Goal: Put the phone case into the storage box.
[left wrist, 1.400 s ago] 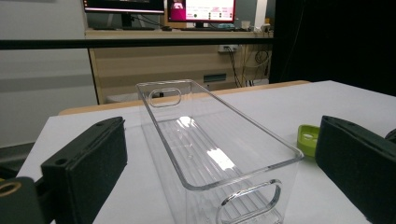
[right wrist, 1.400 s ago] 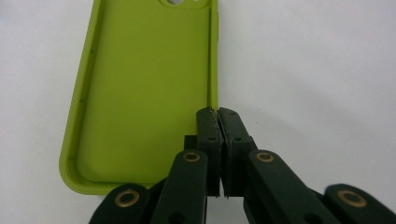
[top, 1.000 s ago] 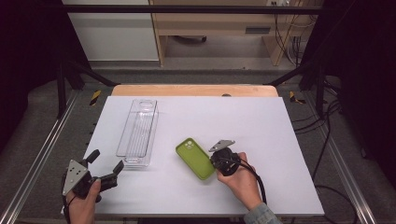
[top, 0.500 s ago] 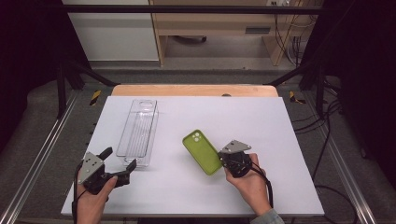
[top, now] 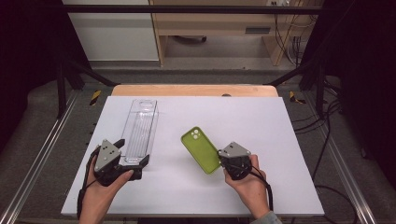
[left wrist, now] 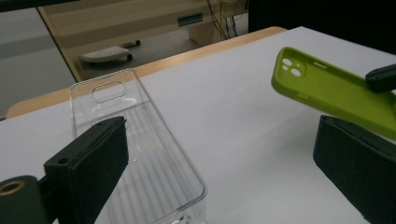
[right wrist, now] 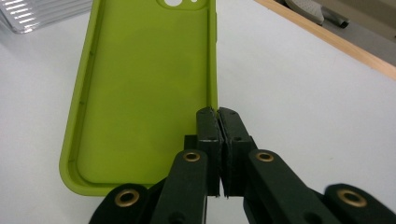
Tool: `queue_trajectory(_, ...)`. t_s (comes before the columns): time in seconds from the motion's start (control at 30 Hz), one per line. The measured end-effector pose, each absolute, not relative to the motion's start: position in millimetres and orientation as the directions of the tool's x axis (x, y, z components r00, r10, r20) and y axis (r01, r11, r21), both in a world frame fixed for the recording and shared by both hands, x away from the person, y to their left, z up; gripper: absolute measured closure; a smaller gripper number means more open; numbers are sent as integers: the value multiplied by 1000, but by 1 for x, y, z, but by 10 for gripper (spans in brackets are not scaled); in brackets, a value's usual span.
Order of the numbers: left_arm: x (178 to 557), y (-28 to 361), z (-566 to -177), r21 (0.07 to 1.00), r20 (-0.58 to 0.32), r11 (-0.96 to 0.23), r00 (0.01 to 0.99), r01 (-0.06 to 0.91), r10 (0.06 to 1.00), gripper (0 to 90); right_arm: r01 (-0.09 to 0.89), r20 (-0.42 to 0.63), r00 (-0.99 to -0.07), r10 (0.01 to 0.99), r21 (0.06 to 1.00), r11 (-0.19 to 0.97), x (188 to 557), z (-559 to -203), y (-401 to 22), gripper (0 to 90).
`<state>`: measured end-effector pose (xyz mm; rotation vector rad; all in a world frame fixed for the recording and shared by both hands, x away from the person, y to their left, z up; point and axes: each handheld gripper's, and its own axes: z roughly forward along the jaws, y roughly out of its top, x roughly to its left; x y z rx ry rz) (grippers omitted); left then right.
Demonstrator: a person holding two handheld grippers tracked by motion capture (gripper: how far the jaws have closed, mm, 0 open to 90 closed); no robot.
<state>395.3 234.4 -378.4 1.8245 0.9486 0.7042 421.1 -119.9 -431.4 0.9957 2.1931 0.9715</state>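
Since the earlier frames, the left gripper point(top: 132, 169) has travelled in from the table's near-left corner toward the clear plastic tray point(top: 140, 130), and the green phone case point(top: 201, 150) has shifted a little to the right with the right gripper point(top: 223, 161) that carries it. From above, the left gripper sits at the near end of the tray, held in the person's left hand point(top: 100, 189), its jaws spread apart with nothing between them. The left gripper view shows the same thing: the two black jaws stand wide at either side, and the tray point(left wrist: 135, 154) lies ahead on the white table point(left wrist: 243, 140), its ribbed floor bare.

The right gripper, held in the person's right hand point(top: 250, 184), is clenched on one long edge of the phone case near its bottom corner. In the right gripper view the two jaws meet tightly on the thin wall of the case point(right wrist: 144, 93), whose hollow inside faces the camera (the camera cut-outs sit at the far end). The left gripper view shows the case point(left wrist: 336, 91) lifted clear of the table and tilted, camera end higher. Seen from above, it lies between the tray and the right hand, well apart from the tray, over the middle of the table point(top: 261, 121).
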Motion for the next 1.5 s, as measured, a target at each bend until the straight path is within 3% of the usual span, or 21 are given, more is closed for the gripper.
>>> queue_trajectory(0.23, 414, 228, -376, 910, 20, -245, 555, 335, 832, 35, 390, -174, -582, 795, 797, 461, 420, -430, -119, 884)
queue_trajectory(0.97, 443, 177, -370, 872, 34, -337, 641, 356, 767, 48, 348, -226, -553, 802, 811, 469, 417, -428, -114, 883)
queue_trajectory(1.5, 457, 172, -361, 859, 32, -355, 654, 369, 756, 53, 288, -276, -547, 791, 824, 487, 412, -427, -108, 884)
